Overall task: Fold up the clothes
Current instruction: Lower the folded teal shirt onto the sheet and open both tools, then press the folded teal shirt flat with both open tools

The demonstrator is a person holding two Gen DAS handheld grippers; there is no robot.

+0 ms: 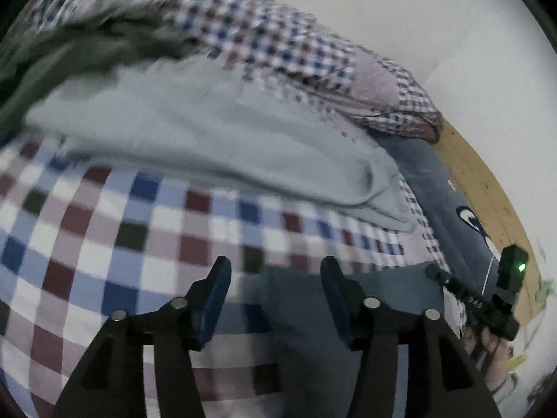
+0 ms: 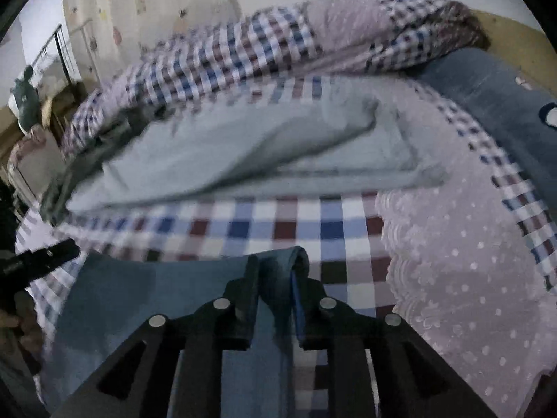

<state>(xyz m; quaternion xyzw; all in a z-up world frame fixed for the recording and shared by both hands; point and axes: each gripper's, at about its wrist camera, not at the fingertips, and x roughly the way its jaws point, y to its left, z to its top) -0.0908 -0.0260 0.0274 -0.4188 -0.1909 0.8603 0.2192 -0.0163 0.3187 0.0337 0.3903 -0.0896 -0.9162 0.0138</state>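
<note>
A home bedroom: checked bedsheet (image 1: 104,230), rumpled quilt (image 2: 243,45), curtain (image 2: 146,3)

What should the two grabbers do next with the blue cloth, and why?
Probably the left gripper should close on the blue cloth lying between its open jaws. The right gripper is already shut on a bunched edge of it, so holding a second spot would let both lift and fold it over the checked bedsheet.
</note>
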